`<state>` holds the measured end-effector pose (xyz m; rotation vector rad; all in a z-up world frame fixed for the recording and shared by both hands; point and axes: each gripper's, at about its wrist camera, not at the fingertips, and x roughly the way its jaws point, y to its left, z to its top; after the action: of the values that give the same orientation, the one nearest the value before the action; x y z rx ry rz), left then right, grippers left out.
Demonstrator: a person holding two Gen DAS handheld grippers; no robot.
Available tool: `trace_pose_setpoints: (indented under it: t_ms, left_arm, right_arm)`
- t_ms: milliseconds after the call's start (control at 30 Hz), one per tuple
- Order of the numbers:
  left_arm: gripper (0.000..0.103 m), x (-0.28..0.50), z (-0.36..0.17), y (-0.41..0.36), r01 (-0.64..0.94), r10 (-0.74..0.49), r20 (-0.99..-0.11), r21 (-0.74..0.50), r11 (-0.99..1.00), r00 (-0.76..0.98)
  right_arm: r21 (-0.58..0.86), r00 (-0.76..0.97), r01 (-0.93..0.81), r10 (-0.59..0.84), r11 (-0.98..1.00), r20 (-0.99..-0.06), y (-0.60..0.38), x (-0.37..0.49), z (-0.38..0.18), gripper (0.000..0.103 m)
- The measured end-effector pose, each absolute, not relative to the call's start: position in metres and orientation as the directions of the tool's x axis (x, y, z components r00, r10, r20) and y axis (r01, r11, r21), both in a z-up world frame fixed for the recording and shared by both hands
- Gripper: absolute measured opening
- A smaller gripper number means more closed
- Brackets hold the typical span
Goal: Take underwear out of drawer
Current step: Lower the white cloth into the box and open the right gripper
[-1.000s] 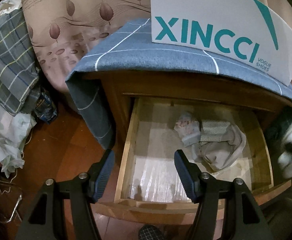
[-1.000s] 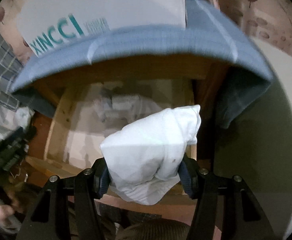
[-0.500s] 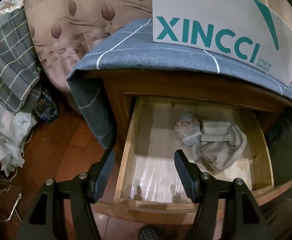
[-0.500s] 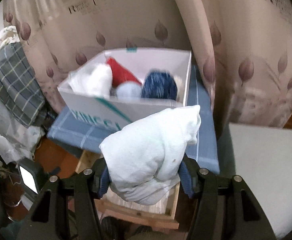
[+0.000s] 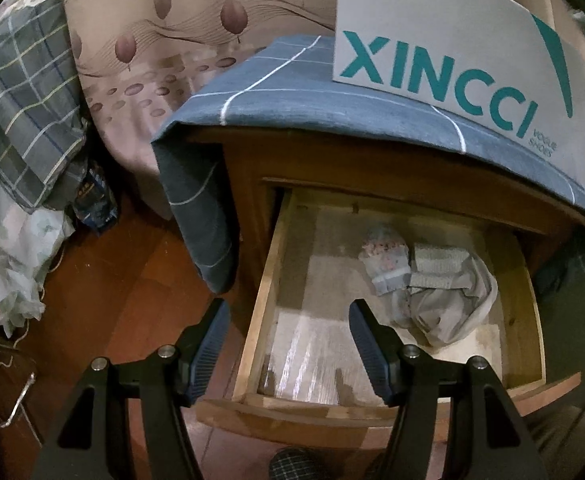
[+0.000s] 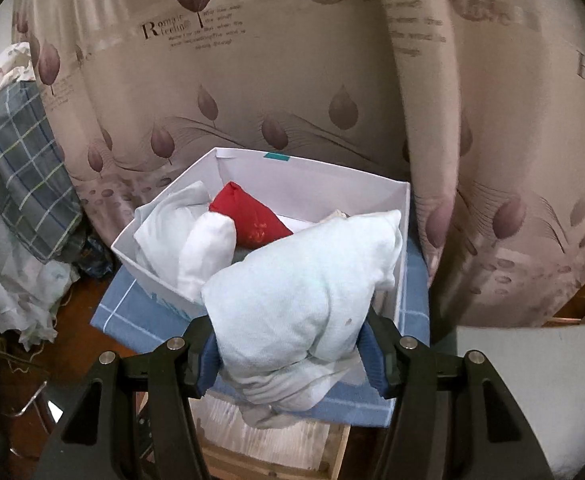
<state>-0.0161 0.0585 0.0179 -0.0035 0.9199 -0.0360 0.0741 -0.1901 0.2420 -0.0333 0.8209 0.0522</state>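
Observation:
My right gripper (image 6: 288, 350) is shut on a rolled white underwear (image 6: 304, 296), held in the air in front of and above the open white XINCCI box (image 6: 300, 172). The box holds white rolls (image 6: 196, 240) and a red one (image 6: 252, 216). In the left wrist view the wooden drawer (image 5: 372, 404) is pulled open; a patterned pale underwear (image 5: 386, 260) and a grey crumpled one (image 5: 448, 300) lie at its right back. My left gripper (image 5: 286, 346) is open and empty, above the drawer's front left corner.
The nightstand carries a blue checked cloth (image 5: 276, 92) under the box (image 5: 444, 52). A leaf-print curtain (image 6: 292, 60) hangs behind. A plaid bundle (image 5: 24, 108) and white bags (image 5: 8, 264) lie on the wooden floor to the left. A grey surface (image 6: 524, 392) lies to the right.
My right gripper has risen from the drawer with the white underwear and now faces the open box on top. The left gripper has stayed nearly still over the drawer.

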Motion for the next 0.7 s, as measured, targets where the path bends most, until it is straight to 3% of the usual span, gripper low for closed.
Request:
trace_pose_setpoints:
  t_ms: [700]
  left_arm:
    - [0.064, -0.014, 0.015, 0.061, 0.032, -0.061, -0.798, -0.052, 0.998, 0.6]
  right_arm:
    - [-0.046, 0.582, -0.063, -0.001, 0.997, -0.813, -0.165, 0.186, 0.186, 0.057]
